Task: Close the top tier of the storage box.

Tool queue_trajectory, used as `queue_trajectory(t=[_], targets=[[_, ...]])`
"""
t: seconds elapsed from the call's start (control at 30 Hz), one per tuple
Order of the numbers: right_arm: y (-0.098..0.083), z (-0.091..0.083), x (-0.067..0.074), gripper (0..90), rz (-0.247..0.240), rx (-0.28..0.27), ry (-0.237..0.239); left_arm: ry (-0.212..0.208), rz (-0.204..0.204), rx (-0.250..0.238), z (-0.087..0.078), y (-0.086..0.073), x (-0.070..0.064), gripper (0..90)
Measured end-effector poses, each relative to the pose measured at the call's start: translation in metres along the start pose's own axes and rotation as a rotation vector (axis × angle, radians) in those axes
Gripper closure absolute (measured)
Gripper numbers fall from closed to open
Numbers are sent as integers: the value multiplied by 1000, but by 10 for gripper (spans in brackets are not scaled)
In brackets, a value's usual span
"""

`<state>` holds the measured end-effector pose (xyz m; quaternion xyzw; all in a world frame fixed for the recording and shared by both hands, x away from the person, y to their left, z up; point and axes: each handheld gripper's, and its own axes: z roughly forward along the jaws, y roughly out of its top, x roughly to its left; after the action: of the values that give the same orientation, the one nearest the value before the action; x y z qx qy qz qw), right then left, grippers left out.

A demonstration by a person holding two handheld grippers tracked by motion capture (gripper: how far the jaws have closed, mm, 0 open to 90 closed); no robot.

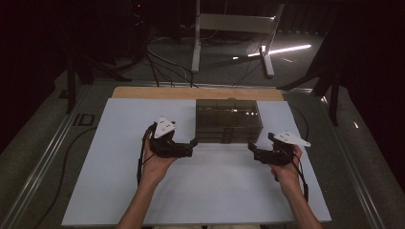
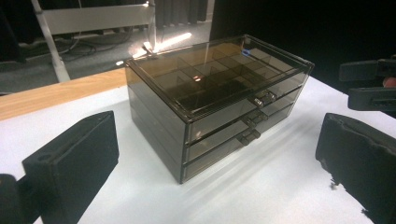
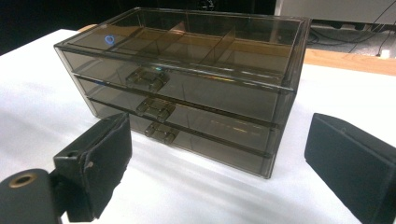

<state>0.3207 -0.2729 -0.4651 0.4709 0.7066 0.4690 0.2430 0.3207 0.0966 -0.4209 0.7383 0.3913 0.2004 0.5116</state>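
While both grippers stood released, the smoked drawer box (image 1: 229, 121) sat between and just beyond them, drawer fronts facing the person, the left gripper (image 1: 192, 144) slightly nearer than the right gripper (image 1: 252, 149).

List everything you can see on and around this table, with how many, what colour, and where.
Drawer box: one, smoky transparent, three closed drawers with handles, at the far middle of the mat.
Mat: one, pale blue-white, covering most of the table.
Table edge: one, light wood, along the far side beyond the mat.
Metal stand: one, white-grey, on the floor behind the table.
Cables: several, dark, on the floor behind the table.
Left hand-held gripper: one, black with a grey plate on top, jaws open with nothing between them, left of the box front.
Right hand-held gripper: one, black with a grey plate, jaws open with nothing between them, right of the box front.
Forearms: two, coming in from the near edge.
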Motion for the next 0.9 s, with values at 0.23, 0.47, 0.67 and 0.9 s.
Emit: queue_trajectory(t=[0.23, 0.47, 0.67, 0.9], targets=[[-4, -12, 0, 40, -1, -24, -1, 54, 12, -8, -18, -5, 7, 5], [-10, -23, 0, 40, -4, -48, -13, 103, 10, -35, -47, -17, 20, 5], [-17, -30, 0, 40, -6, -55, -28, 138, 1, -48, -70, -28, 31, 5], [-22, -41, -3, 40, 3, -76, -42, 183, -1, -65, -89, -45, 37, 5]])
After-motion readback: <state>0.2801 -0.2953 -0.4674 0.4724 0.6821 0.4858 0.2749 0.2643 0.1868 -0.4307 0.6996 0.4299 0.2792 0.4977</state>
